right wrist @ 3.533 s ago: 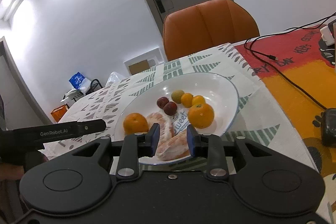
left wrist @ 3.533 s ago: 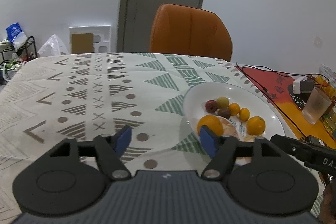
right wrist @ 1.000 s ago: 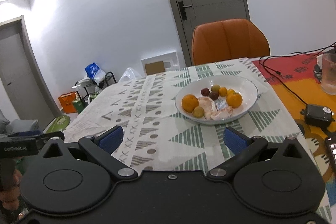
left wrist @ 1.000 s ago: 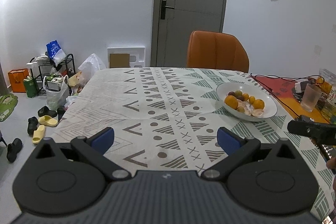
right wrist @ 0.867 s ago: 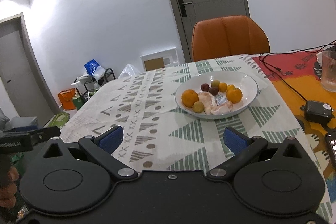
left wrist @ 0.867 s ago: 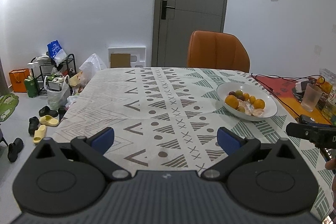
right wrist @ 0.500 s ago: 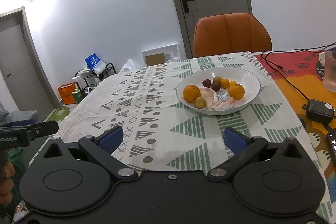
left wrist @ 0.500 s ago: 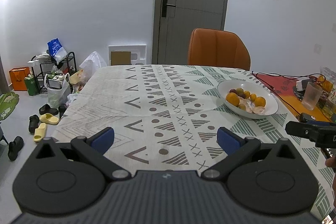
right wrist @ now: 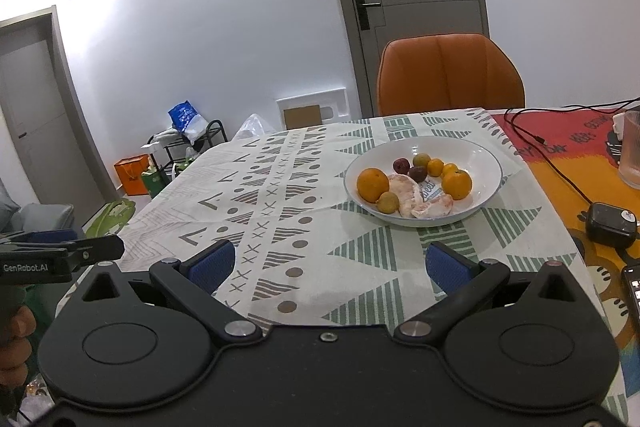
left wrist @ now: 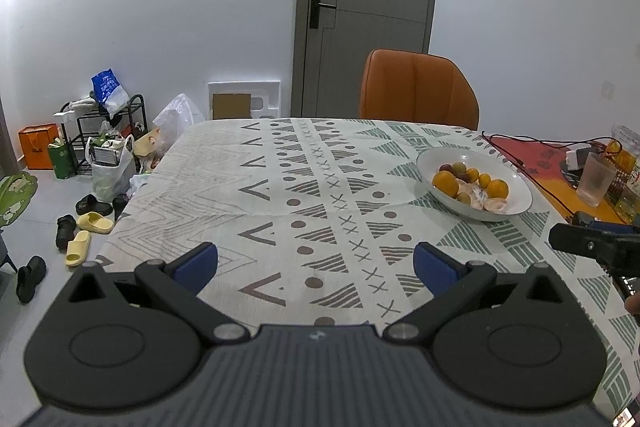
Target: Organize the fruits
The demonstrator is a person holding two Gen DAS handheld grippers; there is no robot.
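A white bowl [right wrist: 486, 157] stands on the patterned tablecloth, right of the middle; it also shows in the left wrist view [left wrist: 520, 195]. It holds two large oranges [right wrist: 373, 184], several small orange, green and dark red fruits [right wrist: 400, 165] and pale peeled citrus segments [right wrist: 406, 198]. My right gripper [right wrist: 328, 265] is open and empty, hovering above the table's near edge, well short of the bowl. My left gripper [left wrist: 316, 262] is open and empty, near the front left of the table, far from the bowl.
An orange chair [right wrist: 450, 75] stands at the table's far side. A red-orange mat [right wrist: 576, 163] on the right carries a black cable, a black adapter [right wrist: 610, 225] and a ribbed glass [right wrist: 632, 155]. Shoes, bags and a rack [left wrist: 100, 147] sit on the floor, left.
Both grippers have drawn back from the bowl and opened wide; 3.5 s ago the right one was narrow over a citrus segment. In the last second they retreated slightly more.
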